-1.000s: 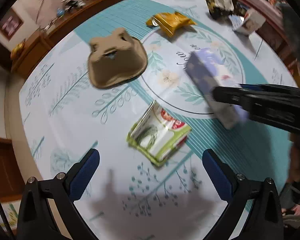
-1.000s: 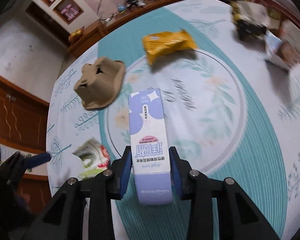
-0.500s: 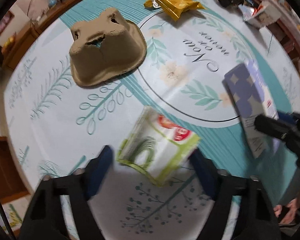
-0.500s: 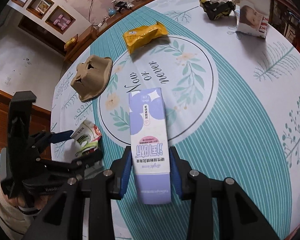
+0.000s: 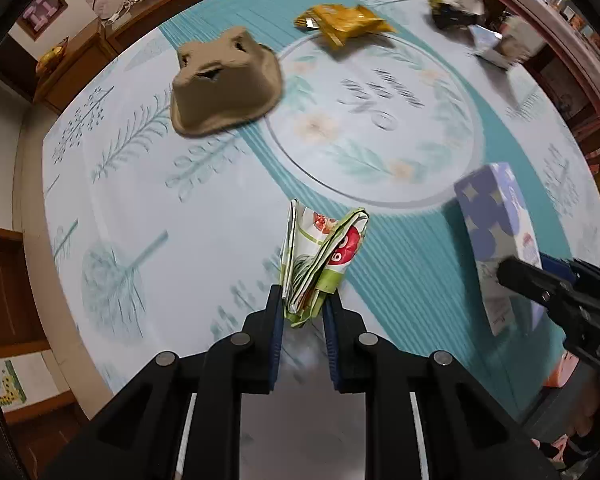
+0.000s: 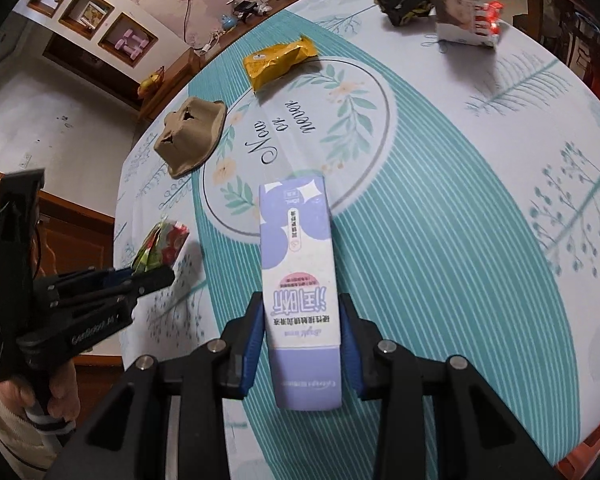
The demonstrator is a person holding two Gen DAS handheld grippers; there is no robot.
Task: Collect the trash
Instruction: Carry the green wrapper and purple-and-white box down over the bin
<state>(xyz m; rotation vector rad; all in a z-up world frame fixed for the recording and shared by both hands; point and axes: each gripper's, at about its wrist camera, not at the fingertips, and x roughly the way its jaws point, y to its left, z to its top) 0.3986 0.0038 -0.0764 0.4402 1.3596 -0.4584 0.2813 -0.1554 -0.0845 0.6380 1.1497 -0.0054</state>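
Both grippers loaded w/ trash over the round table.

Left gripper (image 5: 301, 312) is clenched on a crumpled green/white/red wrapper (image 5: 322, 258), squashed into a narrow fold btwn the blue pads, sticking out fwd above the teal-and-white tablecloth (image 5: 204, 216). Right gripper (image 6: 299, 334) is clamped on a long purple-and-white carton (image 6: 298, 280), pads on both long sides, carton pointing away from the cam. Still on the cloth: a brown pulp cup tray (image 5: 224, 82) upside down, left of the printed circle; a yellow snack packet (image 6: 278, 62) at the circle's far edge; a dark crumpled bag (image 6: 404, 6) and a white box (image 6: 462, 18) near the far rim, close together.
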